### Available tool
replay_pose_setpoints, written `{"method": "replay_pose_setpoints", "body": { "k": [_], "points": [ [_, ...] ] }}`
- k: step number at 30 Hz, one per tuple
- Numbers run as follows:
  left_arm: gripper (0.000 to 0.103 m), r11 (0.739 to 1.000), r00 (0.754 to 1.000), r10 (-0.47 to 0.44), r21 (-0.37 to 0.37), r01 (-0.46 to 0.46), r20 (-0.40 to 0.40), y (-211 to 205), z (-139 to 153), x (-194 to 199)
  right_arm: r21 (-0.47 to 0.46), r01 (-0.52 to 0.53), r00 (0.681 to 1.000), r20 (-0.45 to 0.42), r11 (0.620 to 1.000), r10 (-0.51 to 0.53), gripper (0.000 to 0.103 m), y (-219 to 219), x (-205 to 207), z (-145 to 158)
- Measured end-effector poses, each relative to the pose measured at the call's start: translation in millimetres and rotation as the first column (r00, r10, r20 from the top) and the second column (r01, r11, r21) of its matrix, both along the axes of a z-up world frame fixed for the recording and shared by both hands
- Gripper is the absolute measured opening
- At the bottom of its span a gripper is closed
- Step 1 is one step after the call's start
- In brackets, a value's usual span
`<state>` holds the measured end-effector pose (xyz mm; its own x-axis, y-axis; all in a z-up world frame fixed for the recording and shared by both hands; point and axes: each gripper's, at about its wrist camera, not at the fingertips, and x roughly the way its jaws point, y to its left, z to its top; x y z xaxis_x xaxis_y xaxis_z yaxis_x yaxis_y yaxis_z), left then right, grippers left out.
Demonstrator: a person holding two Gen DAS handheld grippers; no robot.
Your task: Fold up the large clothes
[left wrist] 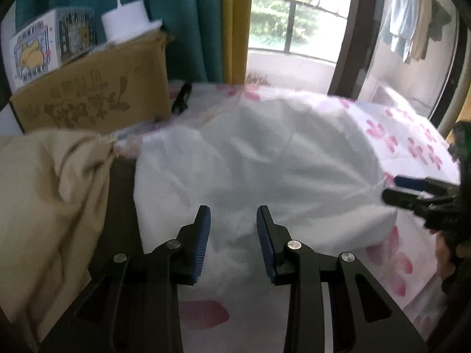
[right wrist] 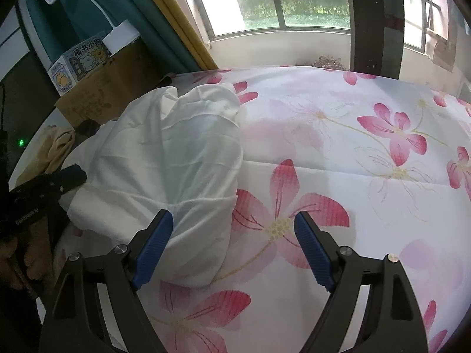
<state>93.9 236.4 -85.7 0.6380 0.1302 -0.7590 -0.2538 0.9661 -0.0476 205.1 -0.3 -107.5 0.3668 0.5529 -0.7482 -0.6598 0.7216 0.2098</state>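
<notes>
A white garment point(left wrist: 259, 158) lies crumpled on the flower-print sheet point(left wrist: 412, 141); it also shows in the right wrist view point(right wrist: 176, 158) at left centre. My left gripper point(left wrist: 233, 232) is open and empty, its fingers over the garment's near edge. My right gripper point(right wrist: 234, 244) is open and empty, its left finger point(right wrist: 153, 247) above the garment's near fold, its right finger over the bare sheet point(right wrist: 353, 153). The right gripper shows at the right edge of the left wrist view point(left wrist: 412, 194). The left gripper shows at the left edge of the right wrist view point(right wrist: 59, 182).
A beige cloth point(left wrist: 50, 206) lies left of the garment. A cardboard box point(left wrist: 97, 94) with a printed carton point(left wrist: 44, 50) and a white lamp base point(left wrist: 126, 20) stands behind it. A black object point(left wrist: 182, 97) lies by the box. Teal and yellow curtains point(left wrist: 212, 23) and a window are beyond.
</notes>
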Motion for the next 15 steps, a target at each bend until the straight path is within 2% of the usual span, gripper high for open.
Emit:
{"method": "replay_pose_setpoints", "body": {
  "k": [5,15],
  "points": [
    [0.035,1.000,0.999,0.018,0.000,-0.018,-0.032,-4,-10,-7,-0.024,0.007,1.000,0.025,1.000,-0.006,0.084,-7,-8,0],
    [0.035,0.995,0.992,0.094,0.017,-0.095,0.079,-16,12,-36,-0.021,0.050,0.998,0.030,0.999,-0.050,0.084,-34,-14,0]
  ]
}}
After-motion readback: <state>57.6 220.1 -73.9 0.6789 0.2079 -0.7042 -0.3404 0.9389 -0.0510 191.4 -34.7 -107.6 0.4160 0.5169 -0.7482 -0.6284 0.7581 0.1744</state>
